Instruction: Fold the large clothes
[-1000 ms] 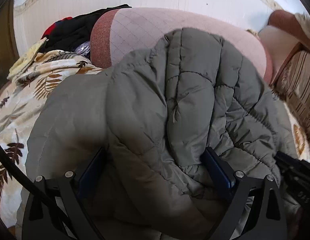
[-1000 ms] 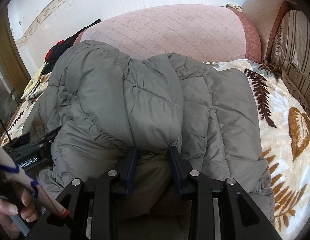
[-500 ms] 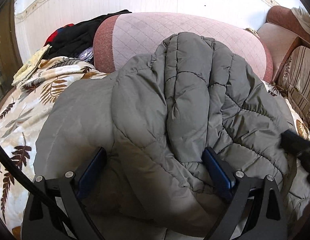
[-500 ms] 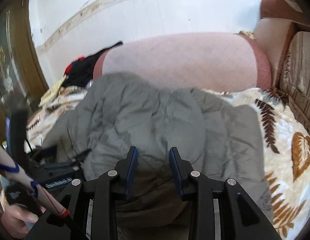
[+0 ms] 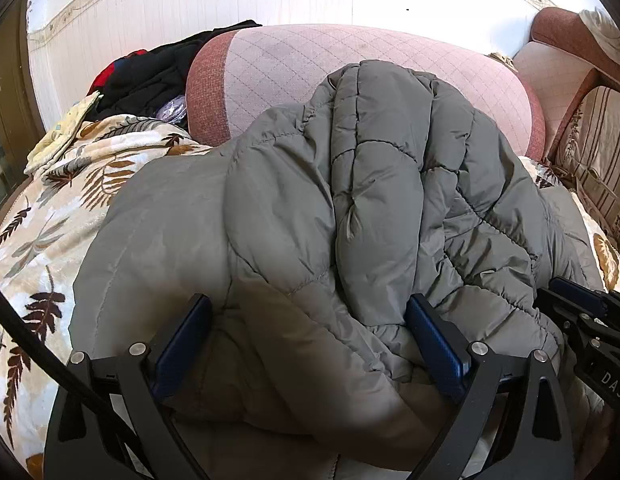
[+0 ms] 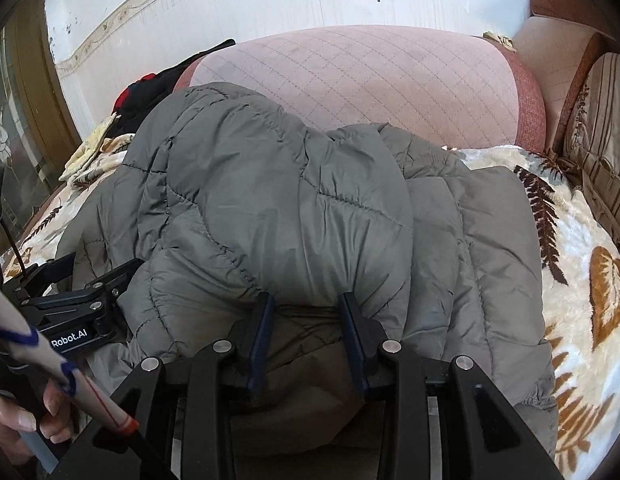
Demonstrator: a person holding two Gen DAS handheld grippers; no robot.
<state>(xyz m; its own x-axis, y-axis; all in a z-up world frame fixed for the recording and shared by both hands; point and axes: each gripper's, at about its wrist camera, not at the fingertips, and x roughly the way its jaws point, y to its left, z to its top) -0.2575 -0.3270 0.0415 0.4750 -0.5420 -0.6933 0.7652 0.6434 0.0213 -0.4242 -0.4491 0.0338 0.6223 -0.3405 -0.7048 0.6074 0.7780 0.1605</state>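
A grey quilted puffer jacket lies bunched on a leaf-patterned blanket over a sofa seat; it also fills the right wrist view. My left gripper is open wide, its blue pads on either side of a thick fold at the jacket's near edge. My right gripper has its jaws partly closed with a fold of the jacket's near hem between them. Each gripper shows at the edge of the other's view: the right gripper, the left gripper.
A pink quilted sofa back stands behind the jacket. Dark and red clothes are piled at the back left. A striped cushion and armrest stand at the right. A white wall is behind.
The right gripper tilted up half a second ago and has come back down and forward onto the jacket hem. The left gripper has barely moved and stays open around the fold.
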